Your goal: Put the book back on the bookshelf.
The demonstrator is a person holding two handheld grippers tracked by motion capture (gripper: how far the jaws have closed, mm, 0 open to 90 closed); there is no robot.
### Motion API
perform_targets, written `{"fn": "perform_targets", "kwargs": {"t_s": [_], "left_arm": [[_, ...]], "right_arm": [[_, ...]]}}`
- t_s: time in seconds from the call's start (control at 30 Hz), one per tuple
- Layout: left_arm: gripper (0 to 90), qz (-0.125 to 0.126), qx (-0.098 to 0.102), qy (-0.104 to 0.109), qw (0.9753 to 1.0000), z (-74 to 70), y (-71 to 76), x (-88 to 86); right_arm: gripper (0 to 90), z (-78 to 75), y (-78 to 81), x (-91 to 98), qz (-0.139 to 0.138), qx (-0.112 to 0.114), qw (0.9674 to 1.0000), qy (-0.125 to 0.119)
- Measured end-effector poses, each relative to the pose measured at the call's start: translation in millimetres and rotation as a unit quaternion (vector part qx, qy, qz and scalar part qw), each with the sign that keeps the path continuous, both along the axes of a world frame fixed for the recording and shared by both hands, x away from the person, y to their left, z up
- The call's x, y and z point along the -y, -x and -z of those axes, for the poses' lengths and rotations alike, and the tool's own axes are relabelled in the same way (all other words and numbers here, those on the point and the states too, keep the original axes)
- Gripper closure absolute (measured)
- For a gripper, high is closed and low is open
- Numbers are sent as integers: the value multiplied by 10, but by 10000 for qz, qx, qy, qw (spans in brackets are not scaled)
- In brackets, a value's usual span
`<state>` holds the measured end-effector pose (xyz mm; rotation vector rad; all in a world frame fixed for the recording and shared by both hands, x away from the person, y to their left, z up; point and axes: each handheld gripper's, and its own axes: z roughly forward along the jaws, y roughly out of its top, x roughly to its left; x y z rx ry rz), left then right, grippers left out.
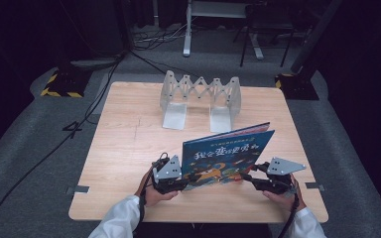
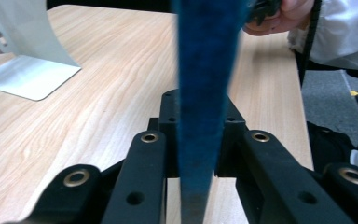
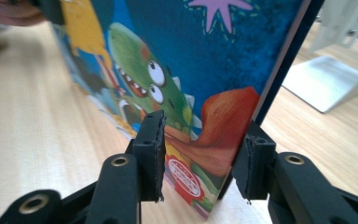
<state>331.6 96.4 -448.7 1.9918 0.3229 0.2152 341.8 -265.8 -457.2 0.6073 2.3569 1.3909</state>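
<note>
From the high view I count one picture book (image 1: 225, 154), one grey expanding book rack (image 1: 201, 99) and two grippers on one wooden table (image 1: 124, 144). The book stands on its lower edge at lower centre of the frame, tilted, blue cover toward me. My left gripper (image 1: 191, 178) pinches its lower left corner, and my right gripper (image 1: 245, 177) sits at its lower right corner. The rack stands at upper centre, well apart from the book, and its slots hold nothing (two flat feet point my way).

In the left gripper view, one blue book edge (image 2: 205, 93) runs up the middle of the frame, the two black jaws pressed onto it from either side. One white foot of the rack (image 2: 28, 77) shows at upper left.

In the right gripper view, the cover's green monster (image 3: 149, 88) sits at centre. The book's corner lies between my two pads (image 3: 151, 154); I cannot tell whether they press it. One rack foot (image 3: 326, 81) is at right.
</note>
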Motion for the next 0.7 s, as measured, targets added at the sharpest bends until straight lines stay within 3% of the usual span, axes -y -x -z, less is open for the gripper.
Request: {"fn": "perform_targets", "kwargs": {"t_s": [0.2,0.33,0.47,0.57,0.63,0.7], "left_arm": [[799,-9,24,-5,10000,0,7,6],[822,-31,-1,14,10000,2,6,7],[823,-34,-19,20,10000,2,-1,6],[824,-42,-11,20,10000,2,0,7],[823,-70,-17,24,10000,3,-3,5],[821,-110,-23,65,9999,10,-7,-2]], "right_arm": [[575,-47,6,37,93,139,9998,59],[533,-128,-10,131,357,232,9988,-255],[494,-172,-61,111,378,356,9983,-249],[476,-165,-147,44,358,313,9986,-214],[524,-148,-189,9,187,216,9992,-297],[535,-133,-187,-45,206,309,9992,-177]]}}
